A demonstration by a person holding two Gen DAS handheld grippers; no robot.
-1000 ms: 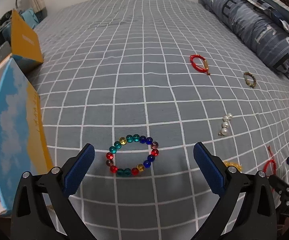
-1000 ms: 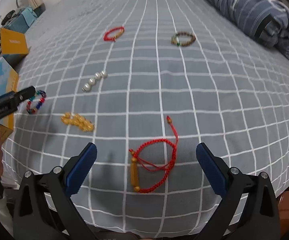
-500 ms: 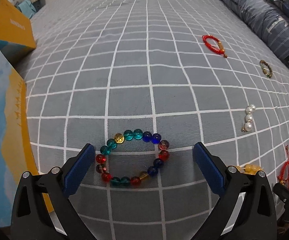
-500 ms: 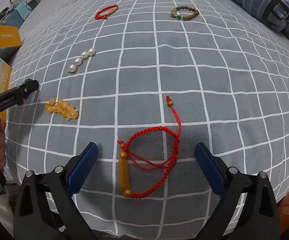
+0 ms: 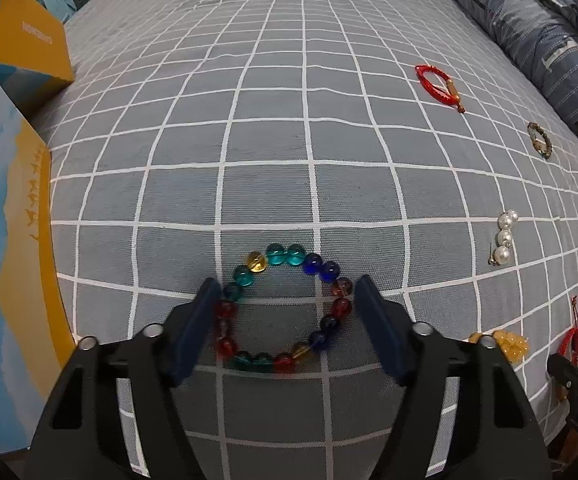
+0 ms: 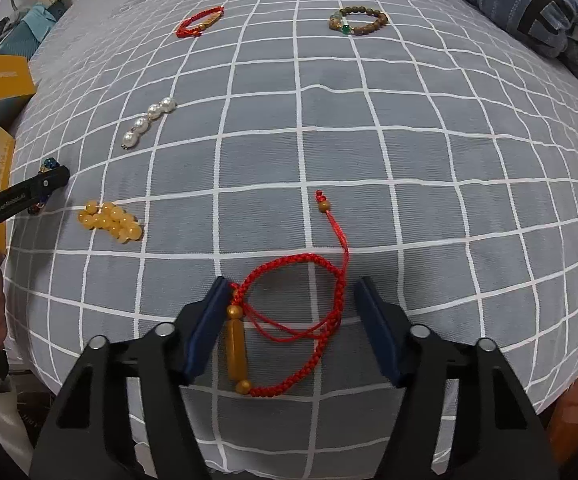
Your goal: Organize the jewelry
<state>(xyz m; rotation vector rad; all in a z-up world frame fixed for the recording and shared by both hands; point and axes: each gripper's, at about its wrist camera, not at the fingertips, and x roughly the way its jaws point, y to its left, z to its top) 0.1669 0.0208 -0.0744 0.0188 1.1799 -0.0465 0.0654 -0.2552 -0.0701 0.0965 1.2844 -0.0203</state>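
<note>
A bracelet of coloured glass beads [image 5: 285, 308] lies flat on the grey checked bedspread [image 5: 289, 140]. My left gripper [image 5: 287, 320] is open, low over it, with a finger on either side of the ring. A red cord bracelet with an amber tube bead [image 6: 289, 316] lies on the bed in the right wrist view. My right gripper [image 6: 291, 324] is open and straddles it, the left finger touching the amber bead side. The left gripper also shows in the right wrist view [image 6: 21, 196].
On the bed lie a pearl strand [image 6: 149, 122], a yellow bead bracelet [image 6: 111, 222], a second red cord bracelet [image 6: 201, 22] and a brown bead bracelet [image 6: 359, 20]. Blue-and-yellow boxes [image 5: 9, 240] stand at the left edge. A folded quilt [image 5: 529, 32] lies at the right.
Both grippers have moved forward and down onto their bracelets. Their jaws have narrowed from wide open to just outside each bracelet.
</note>
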